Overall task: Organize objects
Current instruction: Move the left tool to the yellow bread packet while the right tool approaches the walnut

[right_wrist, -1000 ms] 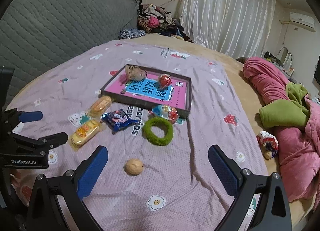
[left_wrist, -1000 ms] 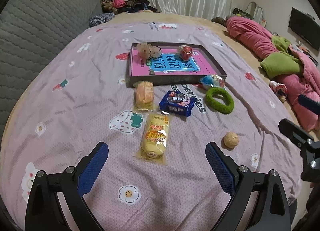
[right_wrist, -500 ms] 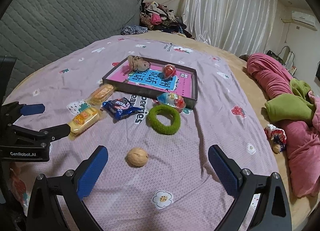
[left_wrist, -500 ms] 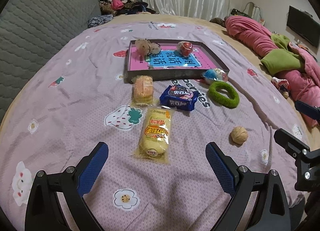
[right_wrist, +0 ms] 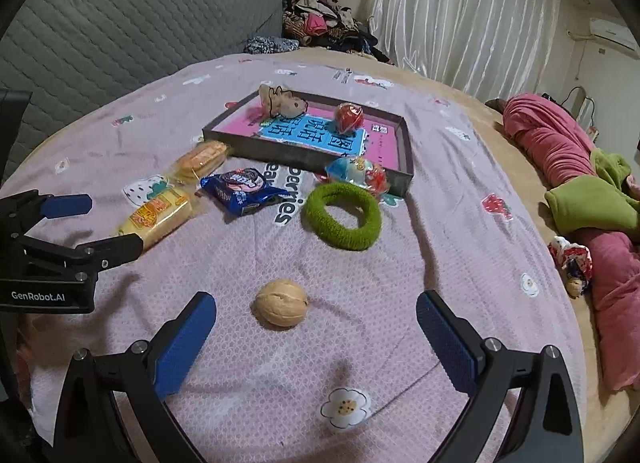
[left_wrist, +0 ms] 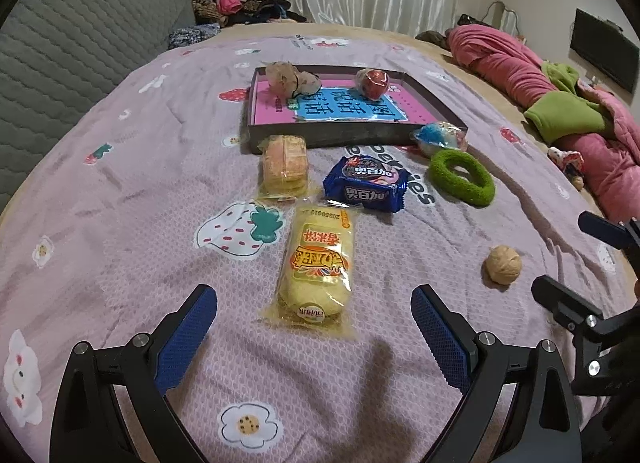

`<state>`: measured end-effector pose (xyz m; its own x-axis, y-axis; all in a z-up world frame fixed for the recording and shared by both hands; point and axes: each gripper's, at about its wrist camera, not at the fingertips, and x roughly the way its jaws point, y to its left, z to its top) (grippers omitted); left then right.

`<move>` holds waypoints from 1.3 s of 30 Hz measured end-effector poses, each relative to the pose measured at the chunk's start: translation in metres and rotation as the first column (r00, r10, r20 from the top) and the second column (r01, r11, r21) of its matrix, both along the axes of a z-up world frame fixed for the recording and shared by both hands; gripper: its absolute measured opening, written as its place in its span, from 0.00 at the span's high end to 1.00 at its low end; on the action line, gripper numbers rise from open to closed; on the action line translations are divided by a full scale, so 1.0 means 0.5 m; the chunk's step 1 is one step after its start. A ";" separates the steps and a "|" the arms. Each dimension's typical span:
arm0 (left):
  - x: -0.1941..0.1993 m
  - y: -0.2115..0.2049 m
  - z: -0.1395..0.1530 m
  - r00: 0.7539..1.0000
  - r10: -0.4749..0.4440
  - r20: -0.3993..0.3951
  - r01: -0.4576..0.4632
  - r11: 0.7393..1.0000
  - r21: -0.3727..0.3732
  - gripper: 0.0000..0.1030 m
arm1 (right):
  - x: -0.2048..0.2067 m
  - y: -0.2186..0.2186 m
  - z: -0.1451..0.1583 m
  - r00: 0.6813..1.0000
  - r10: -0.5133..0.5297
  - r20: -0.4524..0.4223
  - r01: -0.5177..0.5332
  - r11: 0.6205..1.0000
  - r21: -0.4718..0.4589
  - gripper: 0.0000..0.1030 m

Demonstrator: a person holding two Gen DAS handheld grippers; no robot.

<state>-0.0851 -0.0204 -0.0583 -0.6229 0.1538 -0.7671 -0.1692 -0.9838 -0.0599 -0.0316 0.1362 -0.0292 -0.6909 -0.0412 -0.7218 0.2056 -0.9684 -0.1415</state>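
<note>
Both views look across a bed covered by a pink printed bedspread [left_wrist: 120, 191]. The left tool [left_wrist: 314, 315] hangs low over the near part of the bed with its blue-padded fingers [left_wrist: 186, 339] wide apart and nothing between them; the near end of a yellow cake packet [left_wrist: 316, 263] lies just beyond the gap. The packet's long axis runs near to far, its printed date edge at the far end. Just past it lie a packet of biscuits [left_wrist: 284, 163], long axis also near to far, and to the right a blue cookie packet [left_wrist: 366, 183], long axis left to right.

The right tool [right_wrist: 316, 327] likewise stands apart and empty, with a walnut [right_wrist: 282, 303] resting on the bedspread between and just beyond its fingertips, touching neither. A green ring [right_wrist: 342, 215] lies flat farther out, and a wrapped blue-and-red toy [right_wrist: 358, 175] touches the near wall of a shallow dark tray [right_wrist: 408, 151]. The tray has a pink and blue floor and holds a small brown plush [right_wrist: 282, 103] at its far left and a red wrapped ball [right_wrist: 348, 117] at far centre; most of its floor is bare. Open bedspread surrounds the walnut on all sides. Pink and green bedding [right_wrist: 580, 191] is piled along the right edge of the bed, and a grey quilted headboard [right_wrist: 100, 35] borders the left.

Compared with the frame one second earlier, both tools have come lower and closer to the things: the cake packet and the walnut appear larger and nearer the finger gaps.
</note>
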 end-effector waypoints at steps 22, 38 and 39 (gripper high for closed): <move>-0.065 0.007 -0.045 1.000 0.006 0.028 -0.005 1.000 -0.011 0.05 | -0.036 0.003 -0.058 0.997 -0.035 0.062 0.037 0.999 -0.033 0.02; -0.082 0.027 -0.048 1.000 -0.022 0.006 0.022 0.999 -0.025 0.06 | -0.063 0.005 -0.079 0.993 -0.071 0.096 0.077 0.995 -0.060 0.17; -0.083 0.028 -0.049 1.000 -0.024 0.007 0.024 0.999 -0.027 0.08 | -0.064 0.006 -0.081 0.993 -0.073 0.097 0.079 0.995 -0.064 0.19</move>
